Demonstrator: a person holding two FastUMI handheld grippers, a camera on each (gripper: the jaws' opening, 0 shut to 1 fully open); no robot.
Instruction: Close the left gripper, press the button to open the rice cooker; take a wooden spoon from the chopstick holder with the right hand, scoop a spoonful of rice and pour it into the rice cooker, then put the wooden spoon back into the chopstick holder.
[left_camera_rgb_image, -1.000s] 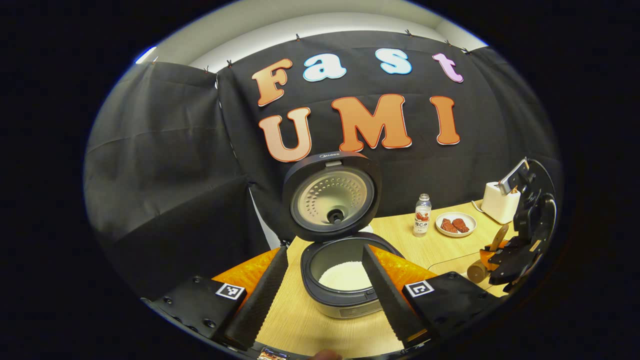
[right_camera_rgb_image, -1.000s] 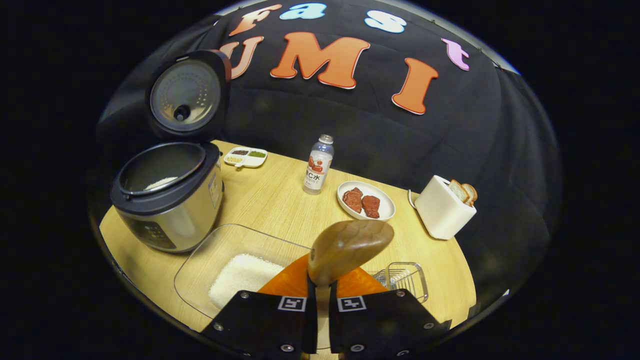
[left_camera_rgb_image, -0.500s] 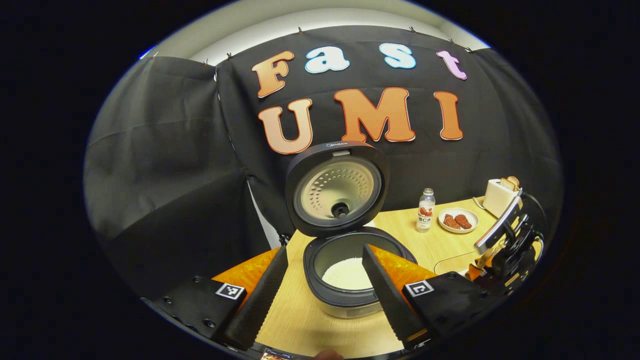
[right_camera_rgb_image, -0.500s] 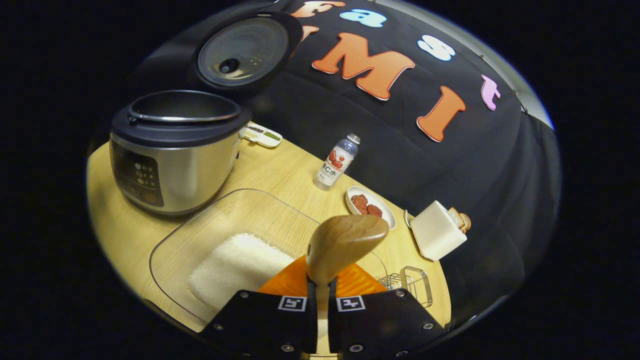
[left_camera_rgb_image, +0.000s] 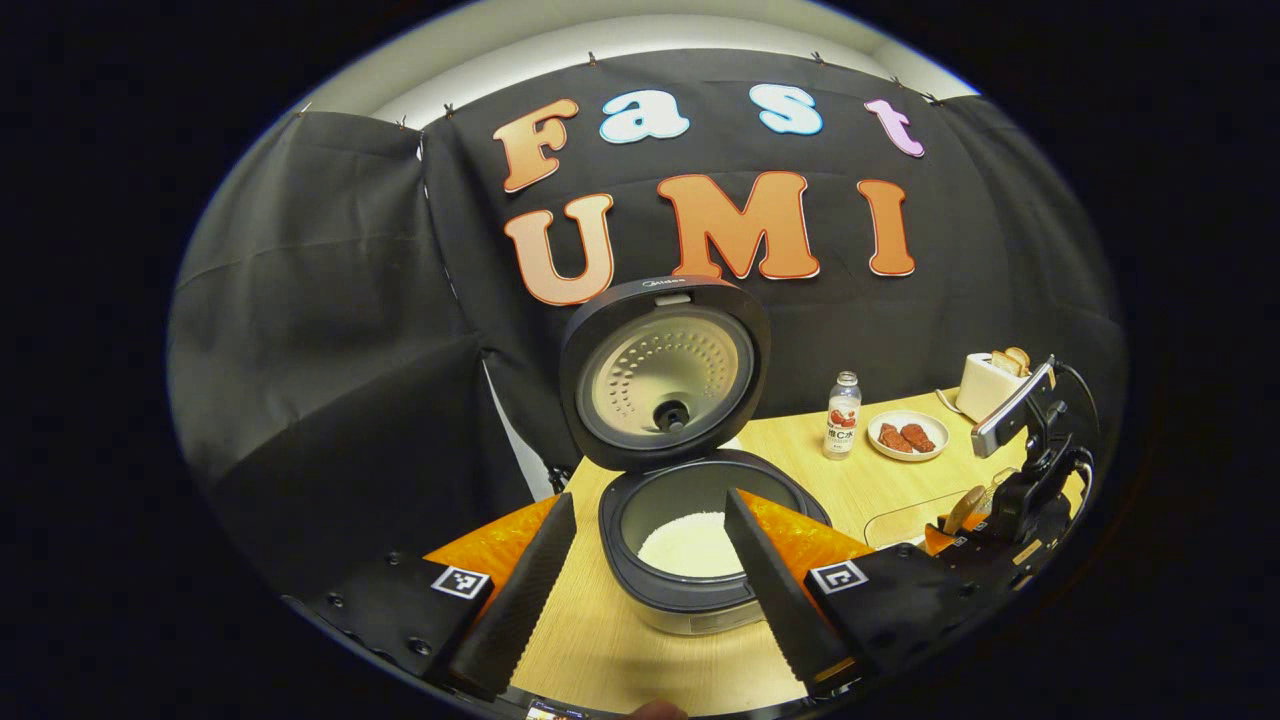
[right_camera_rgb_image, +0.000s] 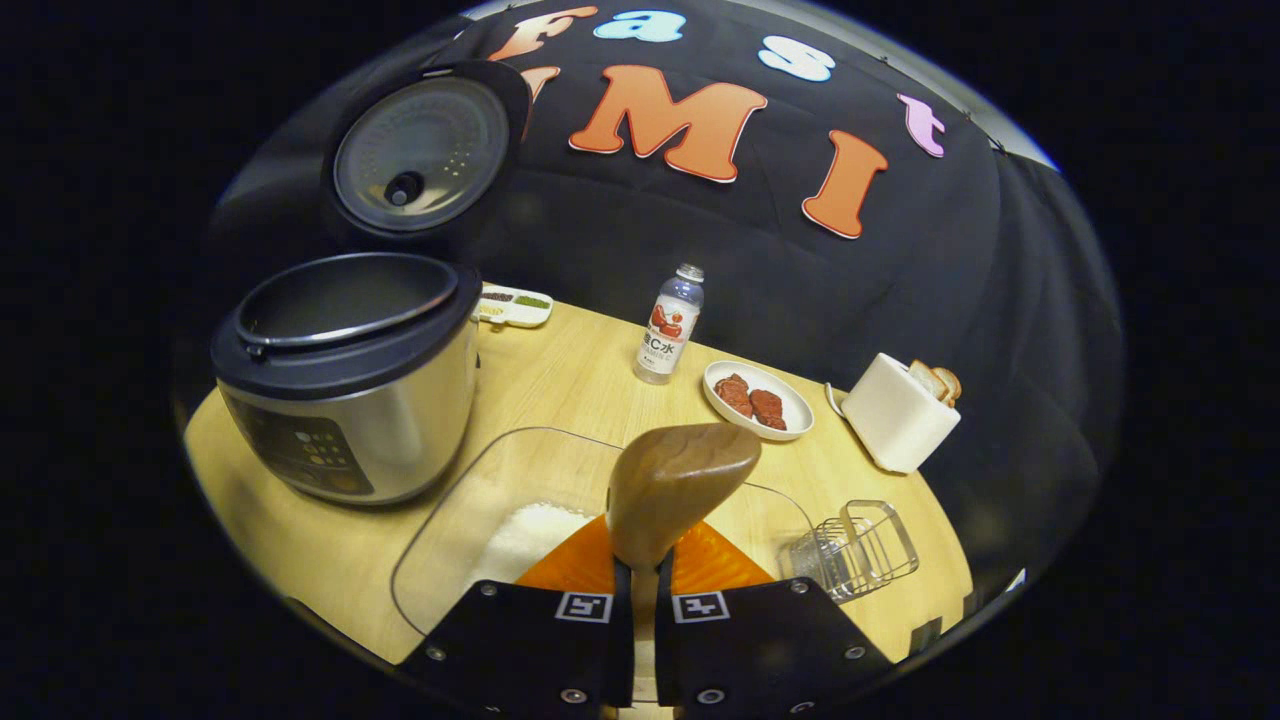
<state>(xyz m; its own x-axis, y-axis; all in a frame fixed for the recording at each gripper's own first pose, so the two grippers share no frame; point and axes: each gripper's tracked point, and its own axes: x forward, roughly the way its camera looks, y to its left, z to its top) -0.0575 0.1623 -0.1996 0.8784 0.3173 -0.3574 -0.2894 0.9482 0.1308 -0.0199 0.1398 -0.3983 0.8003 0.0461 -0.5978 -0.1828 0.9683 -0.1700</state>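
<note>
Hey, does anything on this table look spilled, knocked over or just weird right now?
Nothing stands out. The rice cooker stands upright with its lid up, the bottle and toaster are upright, and no rice lies loose on the table.

A clear drink bottle (right_camera_rgb_image: 669, 325) with a red label stands upright near the back edge of the wooden table (right_camera_rgb_image: 560, 385). Just beside it, toward the right edge, a white oval plate (right_camera_rgb_image: 758, 400) carries 2 reddish-brown pieces of food. Farther along that edge sits a white toaster (right_camera_rgb_image: 897, 414) with 2 bread slices poking out of its top. At the back left corner lies a small white divided dish (right_camera_rgb_image: 513, 304) holding dark, green and pale fillings.
</note>
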